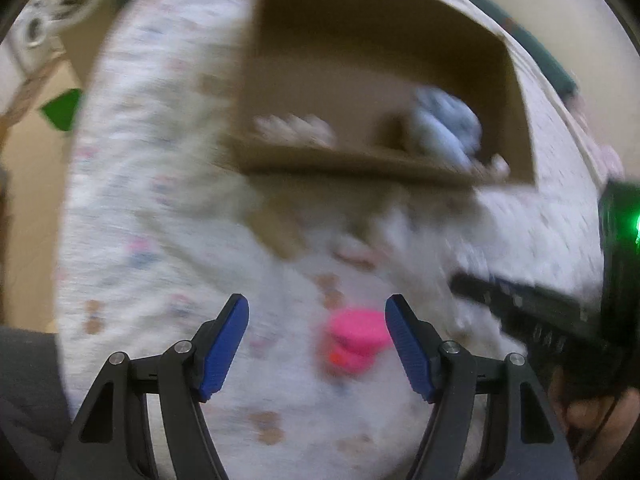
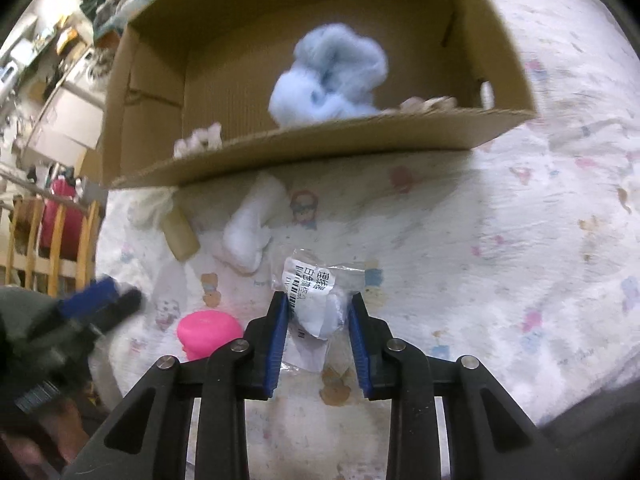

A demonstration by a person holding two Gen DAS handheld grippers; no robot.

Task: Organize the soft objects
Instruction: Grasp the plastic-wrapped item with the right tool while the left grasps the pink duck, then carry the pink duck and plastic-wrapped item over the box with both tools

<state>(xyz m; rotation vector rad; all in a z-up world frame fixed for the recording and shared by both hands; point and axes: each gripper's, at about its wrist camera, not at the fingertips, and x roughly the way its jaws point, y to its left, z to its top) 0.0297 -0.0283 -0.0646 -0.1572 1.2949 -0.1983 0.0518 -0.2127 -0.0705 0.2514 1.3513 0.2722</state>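
Note:
An open cardboard box (image 2: 312,148) lies on a patterned white bedsheet (image 2: 500,240) and holds a fluffy blue soft toy (image 2: 332,76); the box also shows in the left wrist view (image 1: 360,164). My right gripper (image 2: 318,320) is shut on a clear plastic bag with a white soft item and barcode label (image 2: 316,300). My left gripper (image 1: 318,344) is open, its fingers either side of a pink soft object (image 1: 354,340), which also shows in the right wrist view (image 2: 208,332). The left wrist view is motion-blurred.
A white soft piece (image 2: 250,228) and a tan block (image 2: 180,236) lie on the sheet in front of the box. Small pale soft items (image 2: 200,138) sit at the box's front rim. A wooden crib rail (image 2: 48,240) and cluttered shelves stand left.

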